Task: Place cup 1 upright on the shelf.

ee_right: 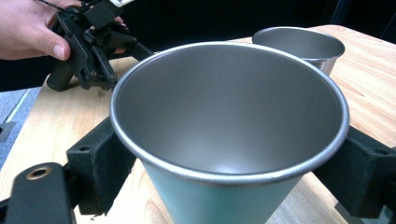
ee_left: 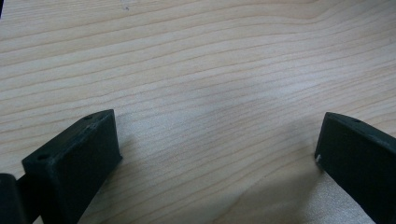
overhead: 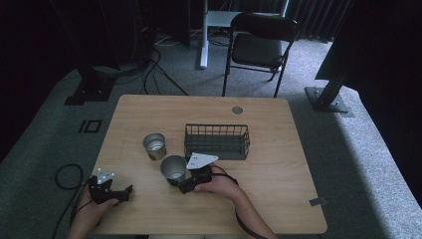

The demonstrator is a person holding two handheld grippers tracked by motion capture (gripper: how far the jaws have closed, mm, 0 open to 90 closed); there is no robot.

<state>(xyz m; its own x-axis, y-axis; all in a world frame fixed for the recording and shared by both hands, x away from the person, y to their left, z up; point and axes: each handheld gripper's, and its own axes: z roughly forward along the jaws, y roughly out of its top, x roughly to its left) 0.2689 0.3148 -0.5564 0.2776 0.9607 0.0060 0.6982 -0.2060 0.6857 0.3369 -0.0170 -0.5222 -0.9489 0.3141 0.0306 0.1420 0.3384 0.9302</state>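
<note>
Since the wire basket (overhead: 217, 141) looks like the drop point, my right gripper (overhead: 185, 180) has its jaws clamped on the near cup (overhead: 173, 168) just below the rim, keeping it upright just in front of the basket's left corner. Left gripper (overhead: 110, 190) idles well left of the basket, jaws released over bare worktop (overhead: 278, 169). Count: two metal cups, far cup (overhead: 155, 146) left of the basket; one basket.
</note>
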